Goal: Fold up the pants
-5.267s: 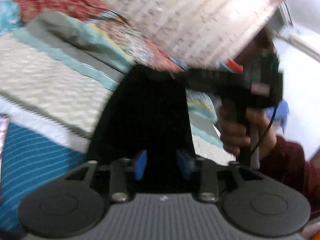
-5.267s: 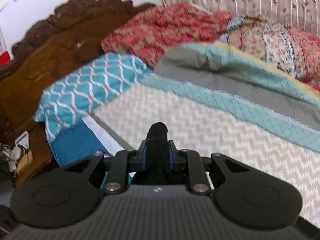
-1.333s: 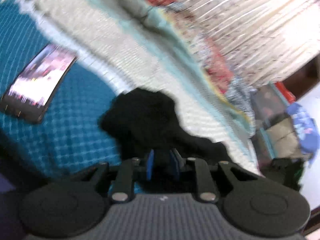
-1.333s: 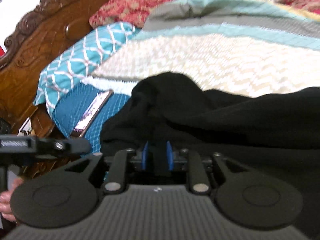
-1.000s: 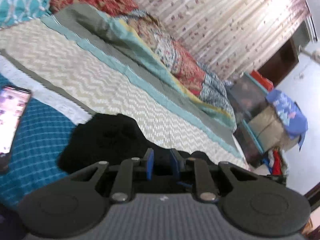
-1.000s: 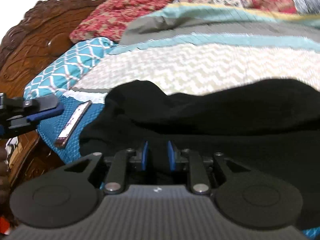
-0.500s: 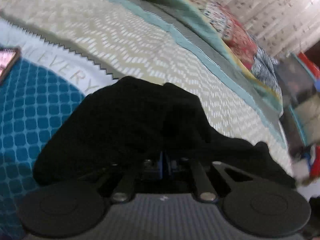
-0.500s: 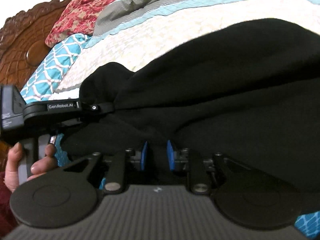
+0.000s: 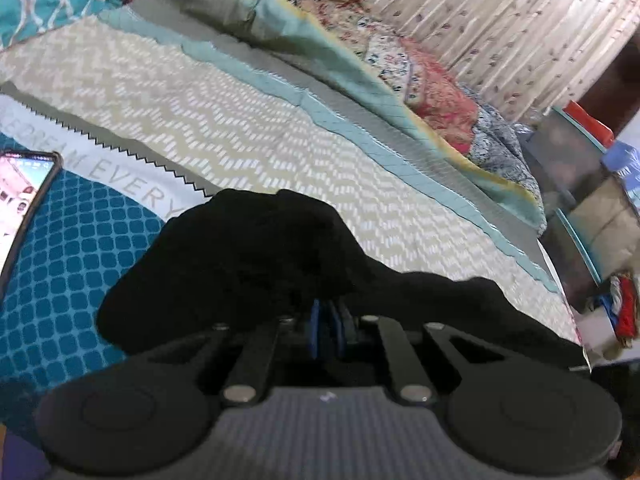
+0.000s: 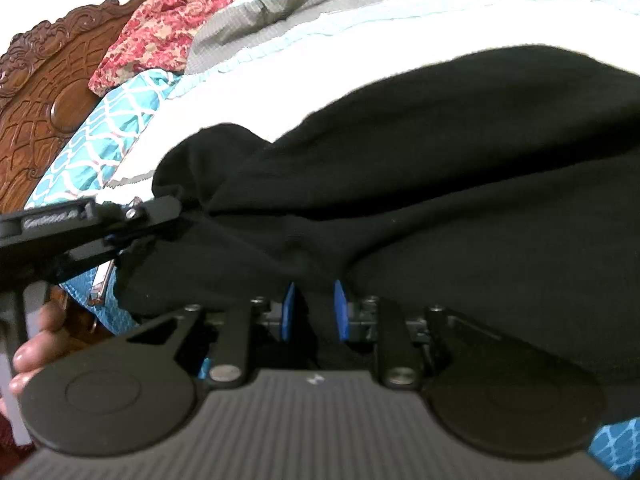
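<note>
The left gripper [image 9: 326, 326] is pinching the near edge of the black pants [image 9: 248, 264], blue pads nearly pressed together, with only a sliver of cloth between them. The right gripper [image 10: 314, 314] is clamping a thicker fold of the same pants, its pad tips sinking out of sight in the cloth. The pants are lying bunched on the bed cover [image 9: 240, 120]. A phone [image 9: 22, 188] is showing beyond, cut off by the frame edge. A carved headboard [image 10: 44, 92] is standing farthest back.
</note>
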